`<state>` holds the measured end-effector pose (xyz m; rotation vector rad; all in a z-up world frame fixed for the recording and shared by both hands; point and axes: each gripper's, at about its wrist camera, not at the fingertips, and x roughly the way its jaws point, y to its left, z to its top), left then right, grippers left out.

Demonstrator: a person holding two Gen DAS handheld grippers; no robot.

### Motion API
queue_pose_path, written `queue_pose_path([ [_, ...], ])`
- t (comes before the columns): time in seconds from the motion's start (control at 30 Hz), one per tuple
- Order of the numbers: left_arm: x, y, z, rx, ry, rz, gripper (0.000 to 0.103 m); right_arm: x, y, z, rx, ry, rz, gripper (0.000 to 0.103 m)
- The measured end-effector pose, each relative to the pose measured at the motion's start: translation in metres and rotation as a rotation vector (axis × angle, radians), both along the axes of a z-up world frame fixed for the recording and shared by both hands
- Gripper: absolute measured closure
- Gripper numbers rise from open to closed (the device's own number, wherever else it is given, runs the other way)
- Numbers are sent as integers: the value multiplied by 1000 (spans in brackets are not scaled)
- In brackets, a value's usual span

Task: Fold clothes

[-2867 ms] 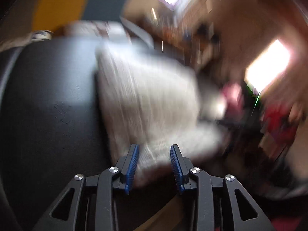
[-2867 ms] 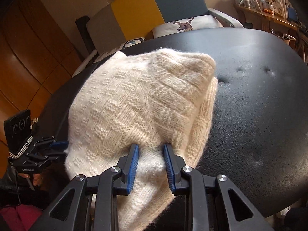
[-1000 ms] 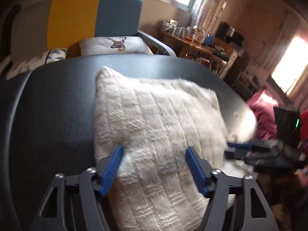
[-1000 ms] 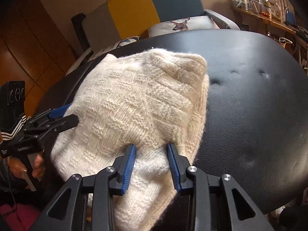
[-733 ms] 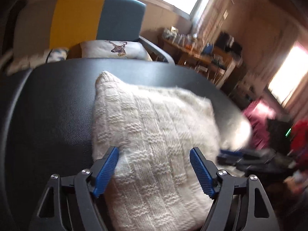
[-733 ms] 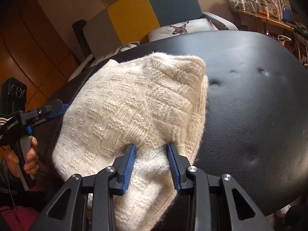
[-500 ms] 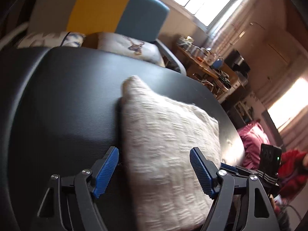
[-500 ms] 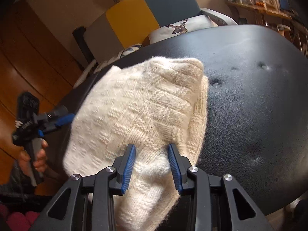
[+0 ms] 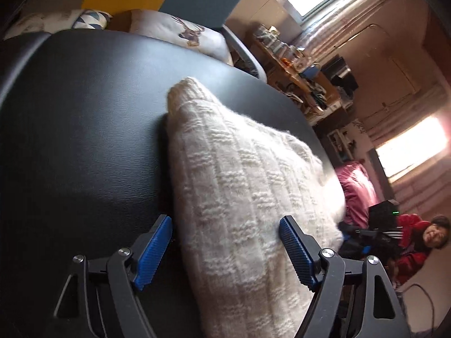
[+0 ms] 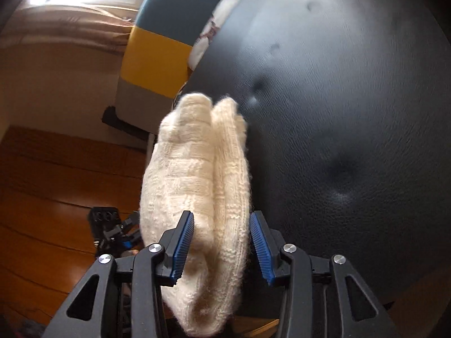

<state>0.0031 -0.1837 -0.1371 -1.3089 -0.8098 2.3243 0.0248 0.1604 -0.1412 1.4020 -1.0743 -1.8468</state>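
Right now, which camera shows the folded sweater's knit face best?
The left wrist view: the cream sweater lies broadside on the black cushion, pattern visible. The right wrist view shows the sweater edge-on, as two stacked layers between the right gripper's blue pads.

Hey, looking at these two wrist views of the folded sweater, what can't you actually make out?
- Left wrist view: the near end of the cream knit sweater is cut off by the bottom edge, between the open left gripper fingers.
- Right wrist view: whether the right gripper pads press the sweater; its bulk fills the gap.
- Right wrist view: the black padded surface beneath the sweater is hidden.
- Both views: garment type; the folds hide sleeves and neckline.
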Motion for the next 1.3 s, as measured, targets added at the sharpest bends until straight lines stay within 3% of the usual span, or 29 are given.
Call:
queue_pose_path([
  [0.2, -9, 2, -5, 62, -22, -29, 17, -10, -3, -5, -74, -30, 47, 59],
  [0.43, -19, 3, -11, 98, -48, -46, 15, -31, -35, -3, -49, -53, 157, 54],
  [0.6, -23, 10, -10, 59, -46, -70, 9, -52, -63, -4, -1, -64, 227, 51],
  [0.77, -27, 19, -13, 24, -75, -98, 2, -45, -72, 2, 55, -3, 299, 51],
  [0.97, -25, 29, -11, -24, -14, -98, 1, -41, -89, 11, 136, 69, 286, 58],
  [1.03, -20, 28, -10, -21, 8, -98, 10, -38, -96, 16, 166, 97, 272, 62],
  [1.1, -16, 24, -6, -26, 28, -70, 40, -35, -101, 21, 186, 120, 261, 65],
  [1.17, -11, 23, 0, -33, 54, -47, 52, -34, -108, 26, 205, 144, 261, 68],
  [1.3, 0, 27, 9, -101, 88, -16, 55, -36, -119, 33, 188, 169, 281, 71],
])
